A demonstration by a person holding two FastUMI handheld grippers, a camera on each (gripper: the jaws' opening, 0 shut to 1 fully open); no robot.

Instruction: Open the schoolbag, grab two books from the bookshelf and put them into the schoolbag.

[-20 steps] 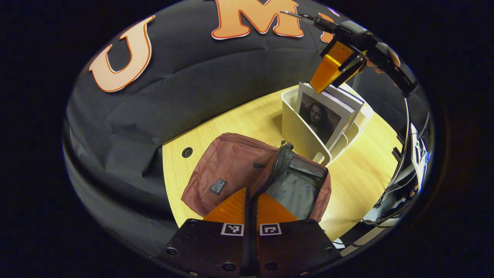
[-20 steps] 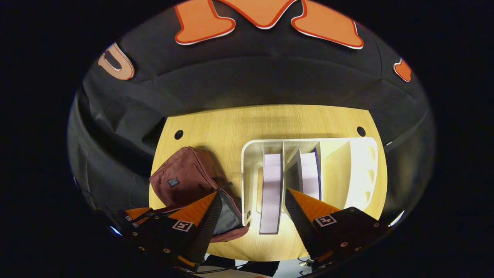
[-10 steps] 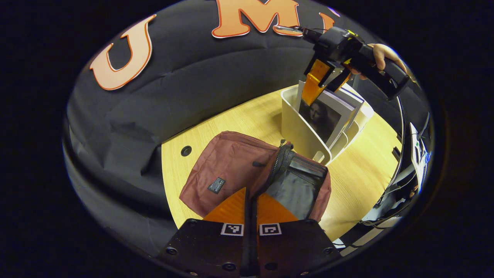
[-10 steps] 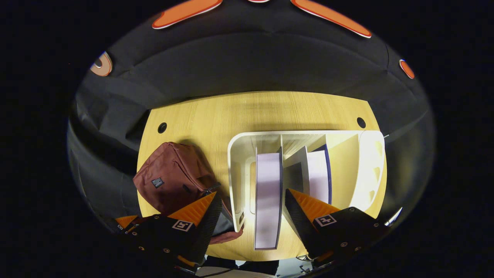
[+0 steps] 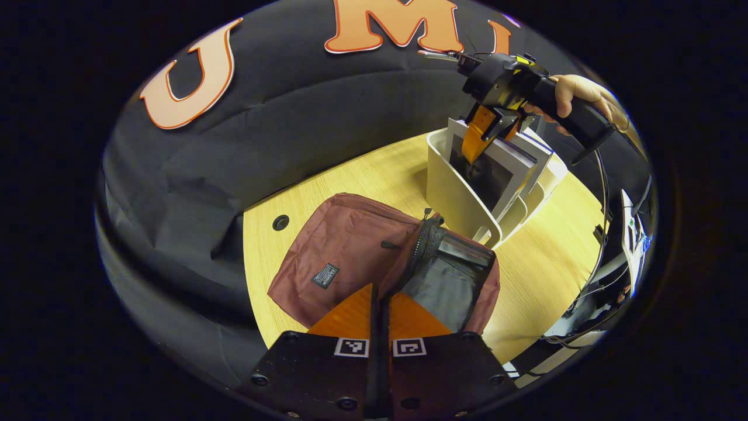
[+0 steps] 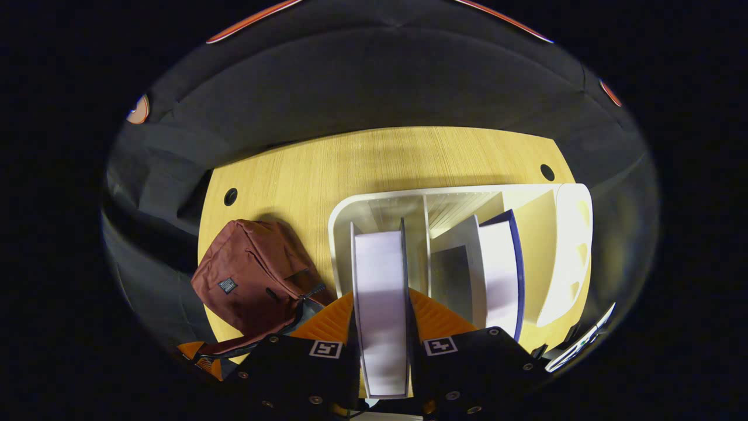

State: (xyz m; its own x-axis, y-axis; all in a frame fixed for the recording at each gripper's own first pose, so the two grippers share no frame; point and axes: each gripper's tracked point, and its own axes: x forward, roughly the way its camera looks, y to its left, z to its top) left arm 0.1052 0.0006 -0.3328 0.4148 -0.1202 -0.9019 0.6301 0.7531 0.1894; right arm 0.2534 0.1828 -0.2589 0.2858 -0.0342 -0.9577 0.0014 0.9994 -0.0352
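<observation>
A book (image 6: 380,304) standing in the bookshelf (image 6: 374,202) is being clamped between both fingers of the right gripper (image 6: 381,345). The open schoolbag (image 5: 356,257) is being pinched at its edge by the closed left gripper (image 5: 378,313).

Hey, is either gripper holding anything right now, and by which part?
The right gripper clamps the top edge of the book standing in the bookshelf. The left gripper pinches the open schoolbag's edge.

Black cloth wall (image 6: 374,82), creased, behind light wood counter (image 6: 374,164). Round holes (image 6: 230,196) near counter's back corners.
</observation>
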